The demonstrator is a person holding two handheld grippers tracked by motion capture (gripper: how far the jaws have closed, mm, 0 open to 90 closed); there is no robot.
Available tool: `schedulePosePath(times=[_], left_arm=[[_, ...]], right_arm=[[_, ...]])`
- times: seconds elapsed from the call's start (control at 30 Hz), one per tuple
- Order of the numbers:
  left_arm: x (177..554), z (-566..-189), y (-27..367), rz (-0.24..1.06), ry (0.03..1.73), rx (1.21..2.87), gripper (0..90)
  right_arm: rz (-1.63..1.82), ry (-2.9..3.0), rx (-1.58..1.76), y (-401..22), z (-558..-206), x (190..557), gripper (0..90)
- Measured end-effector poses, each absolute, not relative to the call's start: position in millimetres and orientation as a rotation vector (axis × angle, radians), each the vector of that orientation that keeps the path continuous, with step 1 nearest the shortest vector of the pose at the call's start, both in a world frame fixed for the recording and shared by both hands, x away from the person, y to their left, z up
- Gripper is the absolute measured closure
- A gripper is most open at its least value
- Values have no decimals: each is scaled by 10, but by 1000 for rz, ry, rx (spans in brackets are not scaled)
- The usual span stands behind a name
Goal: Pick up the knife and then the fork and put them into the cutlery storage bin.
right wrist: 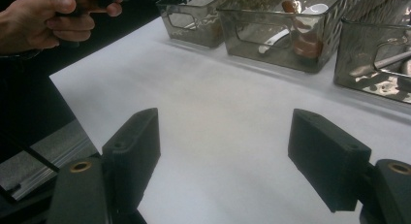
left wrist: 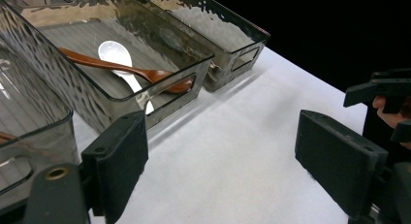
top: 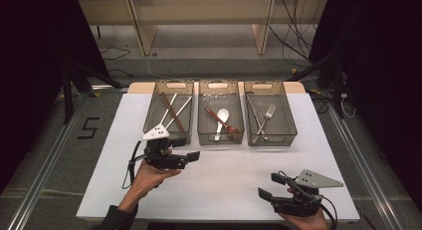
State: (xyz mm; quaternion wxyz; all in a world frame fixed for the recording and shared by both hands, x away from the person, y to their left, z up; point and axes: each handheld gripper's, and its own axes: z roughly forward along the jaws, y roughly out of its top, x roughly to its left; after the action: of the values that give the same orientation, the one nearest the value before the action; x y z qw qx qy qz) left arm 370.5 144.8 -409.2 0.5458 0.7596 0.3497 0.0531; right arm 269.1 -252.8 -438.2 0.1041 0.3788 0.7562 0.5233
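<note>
Three smoked clear bins stand in a row at the back of the white table. The left bin holds brown and pale chopsticks. A white spoon and a brown wooden spoon lie in the middle bin; both spoons also appear in the left gripper view. A metal fork lies in the right bin. My left gripper hovers open and empty just before the left bin. My right gripper is open and empty near the front right edge.
Wooden shelf legs and loose cables are on the floor behind the table. A black "5" mark and metal rails lie to the left. The table's front edge runs close under both hands.
</note>
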Motion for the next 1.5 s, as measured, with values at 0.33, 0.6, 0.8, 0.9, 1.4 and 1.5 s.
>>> schedulePosePath(times=[0.33, 0.6, 0.8, 0.9, 1.4, 1.5], left_arm=[[3565, -4167, 1551, 156, 803, 1793, 169], [3437, -4277, 1690, 164, 814, 1773, 168], [3355, -4357, 1790, 169, 829, 1772, 168], [3322, -4382, 1837, 176, 830, 1771, 167], [3158, -4463, 1994, 192, 870, 1762, 162], [3168, -4473, 1979, 190, 873, 1766, 162]], right_arm=[[1539, 2228, 1106, -2512, -4387, 2684, 270], [1538, 2216, 1104, -2522, -4389, 2682, 264], [1533, 2207, 1106, -2527, -4399, 2682, 262], [1526, 2204, 1101, -2523, -4401, 2681, 259], [1524, 2189, 1096, -2522, -4414, 2677, 249], [1524, 2191, 1097, -2515, -4418, 2679, 248]])
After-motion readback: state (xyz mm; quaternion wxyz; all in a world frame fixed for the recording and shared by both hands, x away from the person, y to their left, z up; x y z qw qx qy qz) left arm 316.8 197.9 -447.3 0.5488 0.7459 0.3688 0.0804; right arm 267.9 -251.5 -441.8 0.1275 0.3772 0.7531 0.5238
